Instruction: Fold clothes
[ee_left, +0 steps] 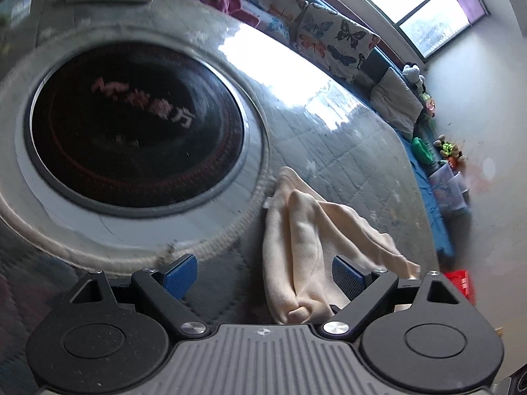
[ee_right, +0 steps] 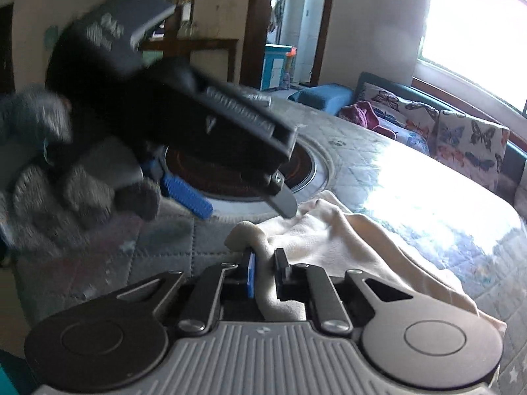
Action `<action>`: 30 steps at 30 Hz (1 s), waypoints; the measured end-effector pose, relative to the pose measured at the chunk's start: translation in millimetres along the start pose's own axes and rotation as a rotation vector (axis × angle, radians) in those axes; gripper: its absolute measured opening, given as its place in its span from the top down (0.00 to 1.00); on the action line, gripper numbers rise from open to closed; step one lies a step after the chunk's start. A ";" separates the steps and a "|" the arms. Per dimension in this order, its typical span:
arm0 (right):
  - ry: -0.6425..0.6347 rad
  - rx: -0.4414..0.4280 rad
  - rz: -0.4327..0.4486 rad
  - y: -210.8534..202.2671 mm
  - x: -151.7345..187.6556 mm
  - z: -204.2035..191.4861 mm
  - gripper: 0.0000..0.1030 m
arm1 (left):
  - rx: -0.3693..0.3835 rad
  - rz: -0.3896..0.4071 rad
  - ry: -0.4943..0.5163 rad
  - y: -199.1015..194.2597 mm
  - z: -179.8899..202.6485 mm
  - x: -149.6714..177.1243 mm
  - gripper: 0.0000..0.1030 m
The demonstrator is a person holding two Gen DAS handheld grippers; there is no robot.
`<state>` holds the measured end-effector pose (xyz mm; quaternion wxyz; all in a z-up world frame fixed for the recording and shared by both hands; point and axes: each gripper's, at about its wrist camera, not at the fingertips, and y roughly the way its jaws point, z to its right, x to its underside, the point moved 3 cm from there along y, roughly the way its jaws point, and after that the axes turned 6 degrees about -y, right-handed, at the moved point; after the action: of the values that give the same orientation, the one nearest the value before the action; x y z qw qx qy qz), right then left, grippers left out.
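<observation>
Between the jaws of your right gripper (ee_right: 265, 271) sits a bunched fold of the cream cloth (ee_right: 346, 240), and the jaws are closed on it, the blue pad (ee_right: 251, 278) pressing the fabric from the left. From that pinch the cloth spreads forward and to the right across the quilted table cover (ee_right: 411, 177).

Your left gripper (ee_left: 265, 275) has its jaws wide apart, holding nothing (the blue pads (ee_left: 180, 275) stand far from each other). The same cream cloth (ee_left: 296, 243) lies rumpled between them, nearer the right jaw, which it partly covers, and runs forward from there. Ahead of the left jaw is the round black cooktop (ee_left: 135, 128) set into the table.

In the right wrist view your gloved left hand (ee_right: 66, 181) holds that gripper, blurred, just ahead of the pinched fold.
</observation>
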<state>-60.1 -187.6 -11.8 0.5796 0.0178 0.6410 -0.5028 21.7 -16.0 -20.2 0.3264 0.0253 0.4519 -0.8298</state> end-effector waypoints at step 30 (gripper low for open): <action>0.146 -0.088 0.093 -50.4 17.6 24.6 0.82 | 0.113 -0.131 -0.179 12.9 -12.8 18.3 0.81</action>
<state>-78.5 -238.6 10.6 0.5544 0.0589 0.7015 -0.4440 11.4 -20.5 -43.5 0.3085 -0.0598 0.3741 -0.8725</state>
